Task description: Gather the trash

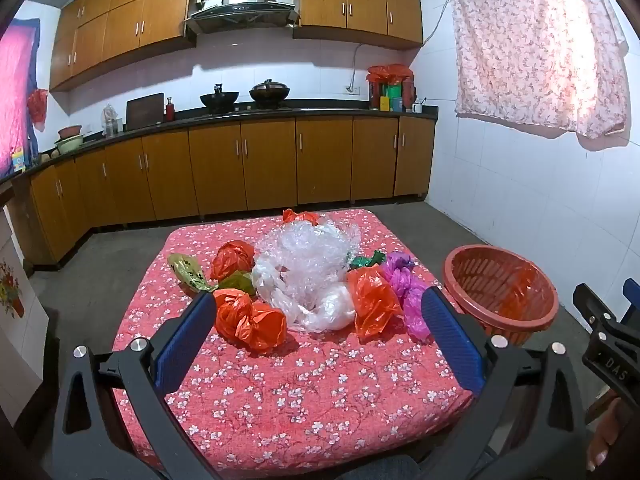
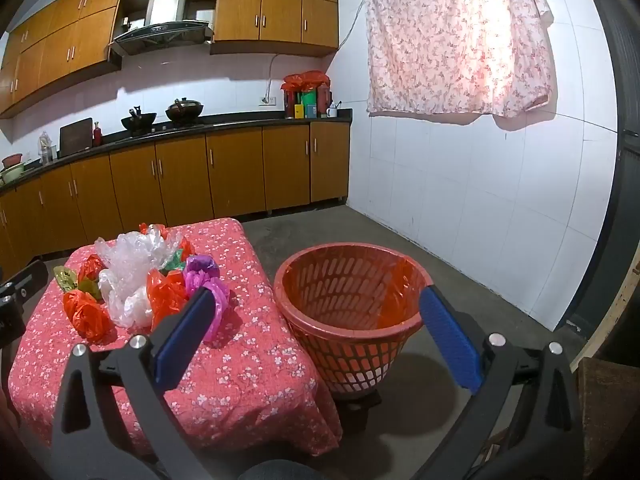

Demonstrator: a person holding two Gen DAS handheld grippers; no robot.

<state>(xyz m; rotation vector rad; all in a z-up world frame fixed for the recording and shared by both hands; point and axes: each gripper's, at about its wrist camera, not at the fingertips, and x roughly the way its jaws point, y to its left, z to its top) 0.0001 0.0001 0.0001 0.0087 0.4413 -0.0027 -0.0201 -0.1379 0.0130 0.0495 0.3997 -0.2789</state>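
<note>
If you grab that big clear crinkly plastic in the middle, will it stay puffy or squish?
The big clear crumpled plastic wrap would probably squish; it looks thin and loosely bunched. It seems light for its size. Neighbouring orange plastic bags touch it, so they may shift.

table cover: showing red with small white blossoms all over
crumpled bags: glowing orange-red, several of them
clear wrap: looking see-through and whitish
purple bag: showing magenta-violet
green bag: peeking out dark green
olive bag: lying dull yellow-green
basket: showing red-orange slotted walls, with an orange liner inside
gripper pads: showing deep blue on black frames
cabinets: showing warm brown wood
curtain: hanging pale pink with a small reddish print
wall tiles: looking white
</note>
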